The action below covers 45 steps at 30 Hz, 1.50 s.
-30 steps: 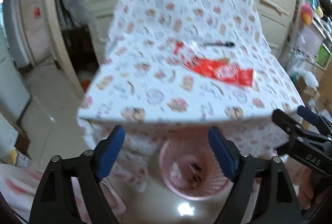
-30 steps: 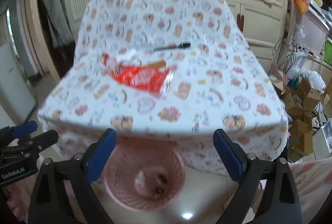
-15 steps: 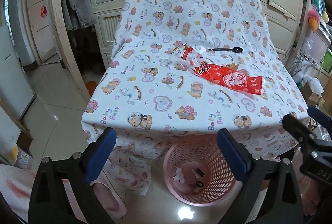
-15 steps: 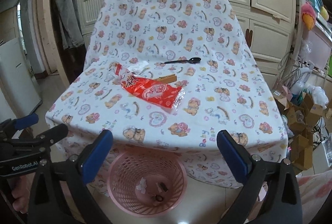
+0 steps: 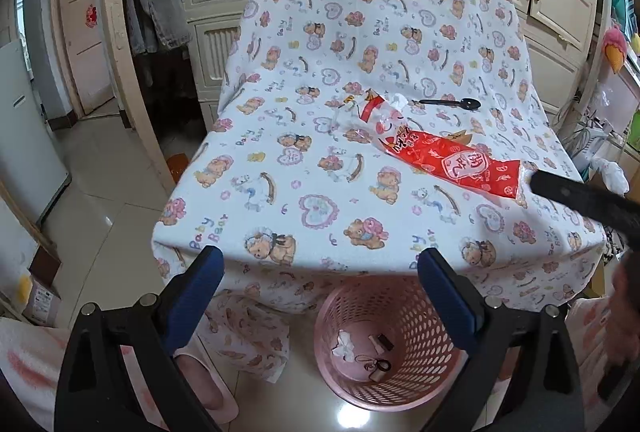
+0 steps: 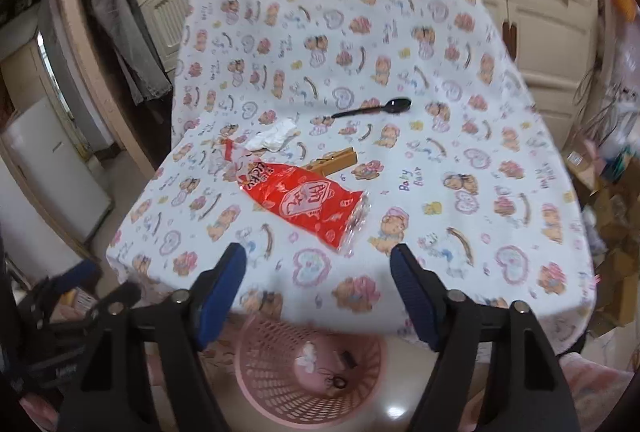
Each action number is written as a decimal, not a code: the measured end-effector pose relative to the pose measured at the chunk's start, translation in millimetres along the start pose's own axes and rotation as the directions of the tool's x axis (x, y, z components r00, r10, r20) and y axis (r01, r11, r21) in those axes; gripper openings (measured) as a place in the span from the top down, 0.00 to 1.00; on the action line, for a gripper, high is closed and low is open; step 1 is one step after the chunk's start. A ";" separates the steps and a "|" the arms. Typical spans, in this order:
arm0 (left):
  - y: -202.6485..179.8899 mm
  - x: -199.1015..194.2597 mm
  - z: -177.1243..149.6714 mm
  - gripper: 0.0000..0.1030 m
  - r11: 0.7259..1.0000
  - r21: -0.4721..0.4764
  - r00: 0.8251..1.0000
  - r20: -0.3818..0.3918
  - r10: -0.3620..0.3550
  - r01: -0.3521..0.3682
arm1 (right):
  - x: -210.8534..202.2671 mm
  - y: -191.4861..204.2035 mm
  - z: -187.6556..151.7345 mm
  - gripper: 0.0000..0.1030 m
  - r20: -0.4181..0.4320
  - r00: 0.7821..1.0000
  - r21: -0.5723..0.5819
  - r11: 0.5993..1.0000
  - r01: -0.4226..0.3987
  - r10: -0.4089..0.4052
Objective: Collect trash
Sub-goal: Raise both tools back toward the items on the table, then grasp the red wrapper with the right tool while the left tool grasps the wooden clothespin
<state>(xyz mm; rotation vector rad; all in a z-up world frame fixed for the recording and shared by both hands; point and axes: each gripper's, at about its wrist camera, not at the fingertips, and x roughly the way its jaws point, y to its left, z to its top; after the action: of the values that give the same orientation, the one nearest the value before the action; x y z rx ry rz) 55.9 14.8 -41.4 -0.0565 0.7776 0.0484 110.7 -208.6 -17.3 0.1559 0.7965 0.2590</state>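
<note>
Red snack wrapper [image 6: 306, 206] lies ahead of our right hand-held gripper [image 6: 316, 292], jaws apart but narrowing for it; left hand-held gripper [image 5: 320, 296] waits apart above the pink basket [image 5: 404, 384].

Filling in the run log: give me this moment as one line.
phase: reaching | left tongs: open, empty | right tongs: closing, empty, nearing red wrapper | pink basket: on floor

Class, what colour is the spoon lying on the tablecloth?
Black. The spoon shows best in the right wrist view.
</note>
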 end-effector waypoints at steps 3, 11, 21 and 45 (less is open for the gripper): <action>0.7 4.6 -1.4 0.06 1.000 -0.013 1.000 -0.027 0.004 -0.004 | 25.4 -16.8 11.6 0.50 -0.068 0.997 0.059 0.998 -0.037 0.041; -8.1 13.2 -6.8 0.06 0.998 0.047 0.999 -0.028 0.032 -0.031 | 56.5 -28.8 21.3 0.63 -0.085 0.990 0.100 0.989 -0.107 0.116; -14.5 12.4 -10.2 0.06 0.994 0.113 0.998 -0.066 0.016 -0.009 | 64.9 -17.4 25.2 0.96 -0.077 0.992 0.112 0.990 -0.089 0.098; -68.4 53.9 76.0 0.19 0.906 0.346 0.970 -0.080 -0.230 0.243 | -44.0 -52.5 61.7 0.97 0.280 0.942 0.190 0.973 0.134 -0.184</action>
<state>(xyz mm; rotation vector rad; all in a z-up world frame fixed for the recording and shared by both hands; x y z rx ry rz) 151.9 -47.0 -22.9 0.1914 0.8020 -0.3256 134.7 -274.0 43.1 0.2813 0.5278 0.0113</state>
